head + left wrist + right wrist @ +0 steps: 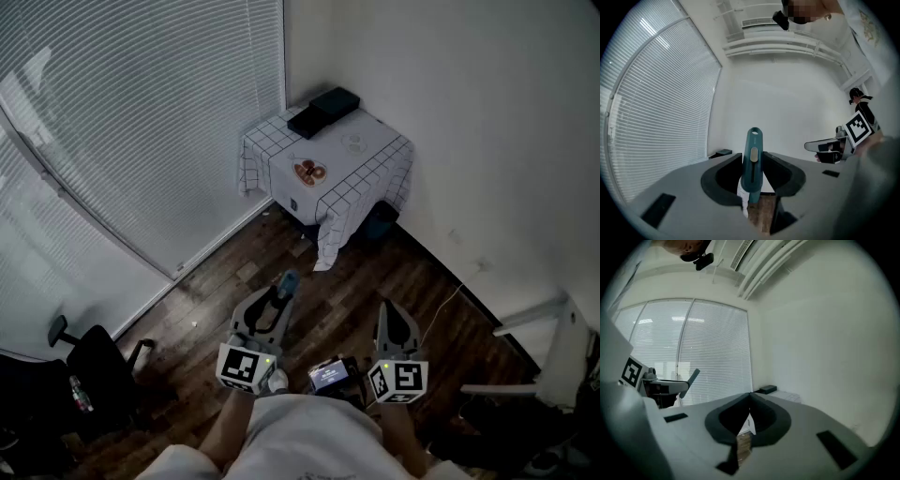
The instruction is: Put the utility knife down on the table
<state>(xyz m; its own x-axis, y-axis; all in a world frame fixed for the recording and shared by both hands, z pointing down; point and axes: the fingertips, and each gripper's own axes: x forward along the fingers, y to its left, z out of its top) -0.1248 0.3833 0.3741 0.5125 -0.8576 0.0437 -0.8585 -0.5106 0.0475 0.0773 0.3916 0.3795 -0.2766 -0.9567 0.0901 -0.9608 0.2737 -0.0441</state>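
Left gripper (752, 163) grips utility knife (753, 150) (its view alone shows slider (753, 154)) — right gripper (750, 397) closed

A slim teal utility knife (753, 143) with a pale slider and a hole at its far end sits clamped between the left tool's (753, 164) jaws. It juts forward, well apart from the table (380, 150).

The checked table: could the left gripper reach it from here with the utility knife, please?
Probably not yet: the table stands far off in the corner; only bare floor lies between it and the left gripper.
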